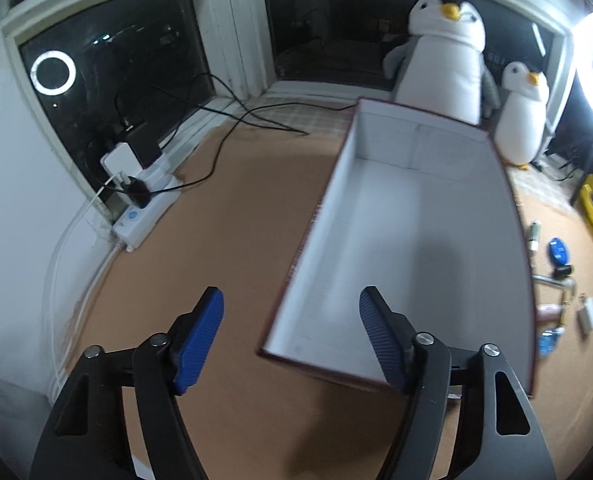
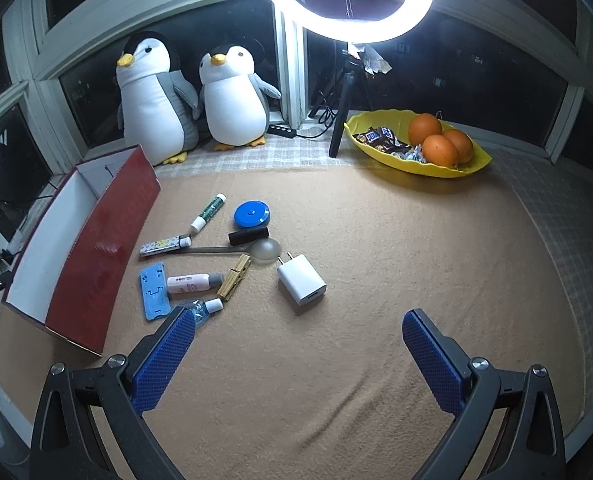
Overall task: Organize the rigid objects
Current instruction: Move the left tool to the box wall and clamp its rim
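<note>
A long red box with a white, empty inside lies on the tan mat. Beside it lie several small items: a white charger, blue round tape measure, metal spoon, wooden clothespin, pink bottle, blue phone stand, green-capped tube, patterned lighter, black cylinder and a small clear bottle. My left gripper is open over the box's near left corner. My right gripper is open and empty, just short of the charger.
Two plush penguins stand at the window behind the box. A yellow bowl holds oranges and sweets at the back right. A ring light on a tripod stands behind. A power strip with cables lies left of the box.
</note>
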{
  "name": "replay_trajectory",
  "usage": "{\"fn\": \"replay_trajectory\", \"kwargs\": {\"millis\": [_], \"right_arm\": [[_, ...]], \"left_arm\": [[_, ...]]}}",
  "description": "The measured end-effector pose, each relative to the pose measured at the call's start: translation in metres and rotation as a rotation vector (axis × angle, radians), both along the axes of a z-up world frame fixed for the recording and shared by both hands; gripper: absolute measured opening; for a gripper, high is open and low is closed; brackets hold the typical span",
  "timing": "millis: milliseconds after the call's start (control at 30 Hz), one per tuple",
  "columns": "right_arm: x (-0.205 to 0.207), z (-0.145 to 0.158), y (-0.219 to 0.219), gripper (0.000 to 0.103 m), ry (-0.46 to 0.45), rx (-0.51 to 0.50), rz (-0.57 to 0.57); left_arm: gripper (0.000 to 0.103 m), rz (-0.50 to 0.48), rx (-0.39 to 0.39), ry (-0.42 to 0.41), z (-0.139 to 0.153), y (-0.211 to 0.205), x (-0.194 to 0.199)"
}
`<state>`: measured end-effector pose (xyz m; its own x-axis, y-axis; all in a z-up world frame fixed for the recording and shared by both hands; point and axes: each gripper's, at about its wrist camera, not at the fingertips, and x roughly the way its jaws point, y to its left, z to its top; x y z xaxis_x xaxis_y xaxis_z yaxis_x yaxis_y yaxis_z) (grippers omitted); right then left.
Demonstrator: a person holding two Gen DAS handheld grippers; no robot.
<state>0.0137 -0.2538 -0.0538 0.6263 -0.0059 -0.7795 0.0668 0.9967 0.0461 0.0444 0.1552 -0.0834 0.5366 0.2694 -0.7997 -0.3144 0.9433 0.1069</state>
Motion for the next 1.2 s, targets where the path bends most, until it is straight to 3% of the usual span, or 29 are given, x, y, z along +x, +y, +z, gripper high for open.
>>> {"fn": "replay_trajectory", "kwargs": {"millis": [133,267,400,1200], "right_arm": [[0.003,-0.001,0.005,0.102,0.004,-0.02,-0.01],[0.006,0.0,0.014,0.102,0.001,-0.062,-0.011],[0.01,-0.001,0.02,0.102,0.002,-0.076,-0.016],[0.024,-0.019,0.028,0.098,0.047,-0.086,-0.024]], "left_arm": [[0.058,-0.002,0.006,0.027,-0.015,0.012,0.013],[0.057,-0.013,0.005,0.041,-0.024,0.019,0.022],[0.047,-0.027,0.006,0.062,-0.032,0.022,0.029],[0.027,-0.053,-0.021,0.097,-0.06,0.025,0.042]]}}
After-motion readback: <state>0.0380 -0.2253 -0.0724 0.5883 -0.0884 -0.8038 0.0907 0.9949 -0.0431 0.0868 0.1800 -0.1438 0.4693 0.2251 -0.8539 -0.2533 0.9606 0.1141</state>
